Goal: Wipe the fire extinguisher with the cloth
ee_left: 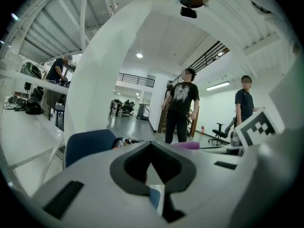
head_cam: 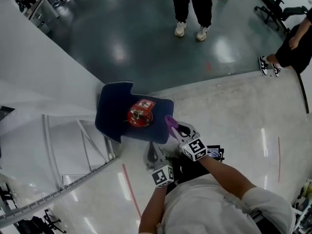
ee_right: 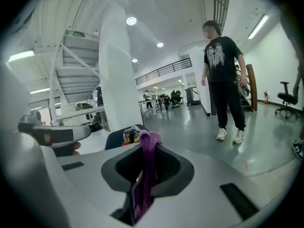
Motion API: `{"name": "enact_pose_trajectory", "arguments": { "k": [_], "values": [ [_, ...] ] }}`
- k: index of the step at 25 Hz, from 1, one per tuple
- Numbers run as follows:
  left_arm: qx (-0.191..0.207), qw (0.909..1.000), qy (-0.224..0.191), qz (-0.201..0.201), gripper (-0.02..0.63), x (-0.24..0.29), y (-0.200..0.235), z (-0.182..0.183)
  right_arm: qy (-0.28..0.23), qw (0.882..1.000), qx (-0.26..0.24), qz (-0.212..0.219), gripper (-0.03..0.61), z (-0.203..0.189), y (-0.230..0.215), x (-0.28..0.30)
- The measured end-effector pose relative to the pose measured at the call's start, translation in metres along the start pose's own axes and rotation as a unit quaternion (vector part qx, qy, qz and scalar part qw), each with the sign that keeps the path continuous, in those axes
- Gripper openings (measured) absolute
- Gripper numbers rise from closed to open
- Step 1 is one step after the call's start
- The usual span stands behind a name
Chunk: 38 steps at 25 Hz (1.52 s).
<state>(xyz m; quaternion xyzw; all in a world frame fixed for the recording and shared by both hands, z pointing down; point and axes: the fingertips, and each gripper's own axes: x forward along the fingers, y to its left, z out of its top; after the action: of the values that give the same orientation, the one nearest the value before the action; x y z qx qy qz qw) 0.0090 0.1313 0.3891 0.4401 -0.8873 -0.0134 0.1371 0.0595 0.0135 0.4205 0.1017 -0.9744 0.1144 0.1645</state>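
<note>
Nearest the person, the left gripper (ee_left: pixel 153 172) has its jaws closed together, nothing between them. Just ahead, the right gripper (ee_right: pixel 145 175) has its jaws clamped on a purple cloth (ee_right: pixel 148 144). Just beyond the cloth, the red fire extinguisher (head_cam: pixel 140 114) stands on a dark blue pad (head_cam: pixel 112 113). Farther off stands a person in black (ee_right: pixel 223 75).

Person's in a pale grey short-sleeved tee (head_cam: pixel 214 204). The left gripper (head_cam: pixel 153 155) and right gripper (head_cam: pixel 174 130) are light grey plastic, each carrying a cube (head_cam: pixel 195 149) of black-and-white square markers.
</note>
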Motion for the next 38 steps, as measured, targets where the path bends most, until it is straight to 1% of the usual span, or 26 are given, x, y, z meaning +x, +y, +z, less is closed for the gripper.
{"name": "enact_pose_trajectory", "arguments": {
  "k": [4, 8, 12, 15, 18, 22, 26, 28, 31, 34, 38],
  "values": [
    [-0.009, 0.9999, 0.008, 0.011, 0.005, 0.007, 0.001, -0.005, 0.018, 1.000, 0.006, -0.005, 0.049, -0.008, -0.008, 0.006],
    [-0.012, 0.9995, 0.007, 0.028, 0.005, 0.018, -0.005, -0.006, 0.038, 0.999, 0.018, 0.014, 0.049, -0.023, -0.019, 0.023],
    [-0.002, 0.9987, 0.011, 0.049, 0.005, 0.038, -0.019, -0.017, 0.064, 0.997, 0.044, 0.027, 0.049, -0.052, -0.047, 0.055],
    [-0.005, 0.9973, 0.024, 0.070, 0.005, 0.052, -0.026, -0.035, 0.088, 0.994, 0.058, 0.030, 0.049, -0.086, -0.072, 0.082],
    [-0.017, 0.9960, 0.034, 0.081, 0.005, 0.063, -0.022, -0.059, 0.108, 0.991, 0.071, 0.035, 0.049, -0.128, -0.083, 0.115],
    [-0.029, 0.9959, 0.036, 0.078, 0.005, 0.067, -0.010, -0.082, 0.127, 0.987, 0.083, 0.059, 0.049, -0.178, -0.071, 0.160],
    [-0.034, 0.9962, 0.045, 0.067, 0.005, 0.067, -0.001, -0.093, 0.138, 0.978, 0.133, 0.083, 0.049, -0.220, -0.053, 0.199],
    [-0.042, 0.9953, 0.052, 0.070, 0.005, 0.073, 0.003, -0.112, 0.146, 0.974, 0.151, 0.080, 0.049, -0.249, -0.059, 0.220],
    [-0.050, 0.9945, 0.057, 0.072, 0.005, 0.077, 0.015, -0.136, 0.158, 0.972, 0.162, 0.069, 0.049, -0.288, -0.065, 0.248],
    [-0.056, 0.9935, 0.064, 0.075, 0.005, 0.075, 0.027, -0.147, 0.172, 0.966, 0.180, 0.064, 0.049, -0.310, -0.064, 0.270],
    [-0.061, 0.9918, 0.081, 0.077, 0.005, 0.074, 0.040, -0.158, 0.192, 0.961, 0.182, 0.083, 0.049, -0.325, -0.059, 0.290]
  ]
}}
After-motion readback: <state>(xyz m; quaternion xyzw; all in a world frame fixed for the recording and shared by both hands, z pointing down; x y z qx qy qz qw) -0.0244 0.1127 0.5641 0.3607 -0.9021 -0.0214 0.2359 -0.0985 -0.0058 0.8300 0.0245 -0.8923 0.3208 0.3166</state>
